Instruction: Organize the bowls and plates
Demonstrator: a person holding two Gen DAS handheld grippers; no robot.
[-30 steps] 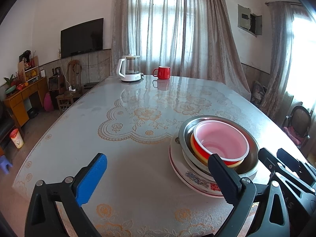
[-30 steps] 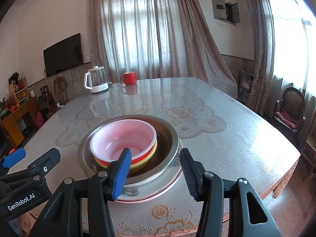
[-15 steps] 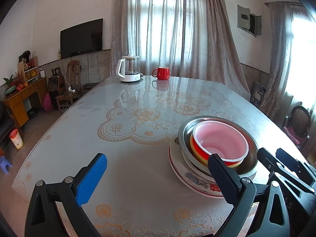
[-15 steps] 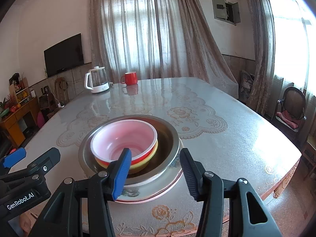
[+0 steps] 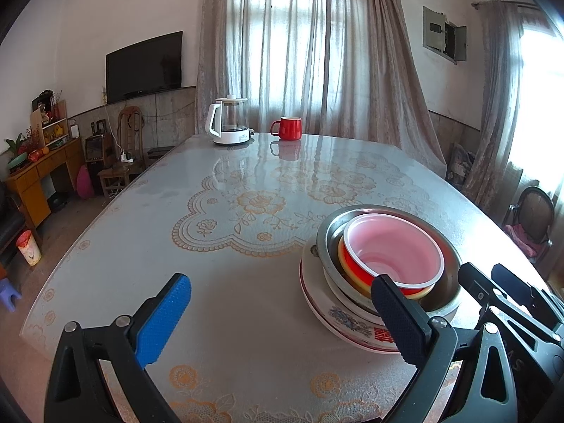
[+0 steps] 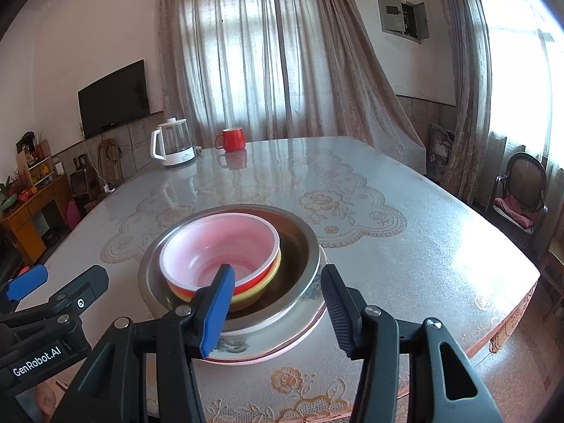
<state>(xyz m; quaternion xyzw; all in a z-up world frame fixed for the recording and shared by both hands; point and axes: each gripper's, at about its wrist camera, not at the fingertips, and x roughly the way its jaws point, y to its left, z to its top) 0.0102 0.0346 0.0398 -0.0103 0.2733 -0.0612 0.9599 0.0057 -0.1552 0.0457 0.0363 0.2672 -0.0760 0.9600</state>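
Nothing has moved since earlier: the stack (image 6: 232, 268) sits just ahead of the right gripper (image 6: 278, 312), nearer than the left gripper (image 5: 282, 320); both jaws gape empty.

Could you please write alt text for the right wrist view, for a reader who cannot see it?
A nested stack sits near the table edge: a pink bowl in a yellow bowl, inside a metal basin on a floral plate. The open right gripper hovers before it, empty. A kettle and red mug stand at the far side.
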